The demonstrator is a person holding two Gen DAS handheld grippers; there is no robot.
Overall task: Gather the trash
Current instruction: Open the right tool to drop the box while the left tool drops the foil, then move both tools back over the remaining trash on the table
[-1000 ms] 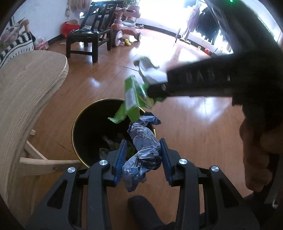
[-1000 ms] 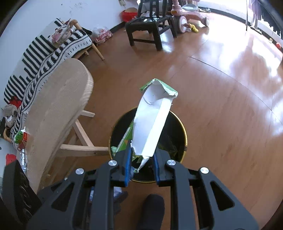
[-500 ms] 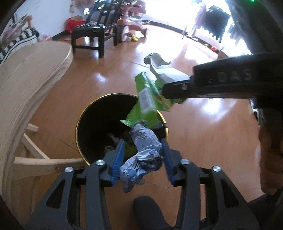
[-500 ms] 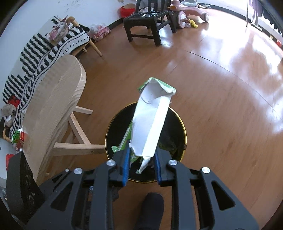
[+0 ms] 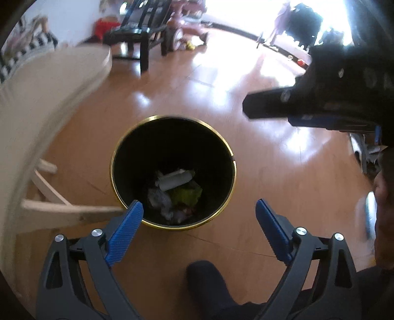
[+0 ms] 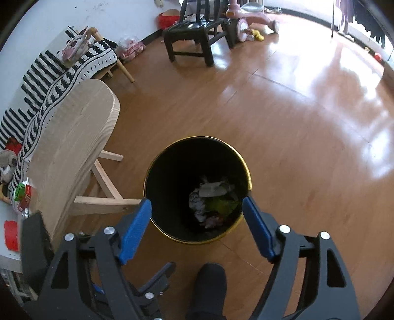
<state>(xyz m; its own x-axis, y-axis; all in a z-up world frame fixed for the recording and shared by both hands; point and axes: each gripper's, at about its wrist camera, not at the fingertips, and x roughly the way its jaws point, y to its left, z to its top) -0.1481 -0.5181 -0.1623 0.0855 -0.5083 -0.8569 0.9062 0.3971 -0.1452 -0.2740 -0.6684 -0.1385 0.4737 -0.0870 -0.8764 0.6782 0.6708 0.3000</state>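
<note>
While both of your tools hang above the black bin, nothing is held in either one. Your left gripper has its jaws spread wide, the blue pads standing well apart with only floor and bin rim between them. Your right gripper is likewise wide open, its blue pads framing the near edge of the bin without touching it.

You can see the trash lying at the bottom of the bin: a white carton lies on top, a green wrapper sits just beside and below it, and a crumpled grey-white wad lies to the left of the green piece. From your right wrist view the same heap shows as the white carton, the green wrapper and the crumpled wad, all inside the gold-rimmed wall.

Your bin stands on the wooden floor, near a leg of the pale wooden table. A striped blanket drapes over seating behind the table, and a dark chair stands farther off beside a pink ride-on toy. Your own dark foot shows at the lower edge. In the left wrist view, your right tool appears blurred at the upper right.
</note>
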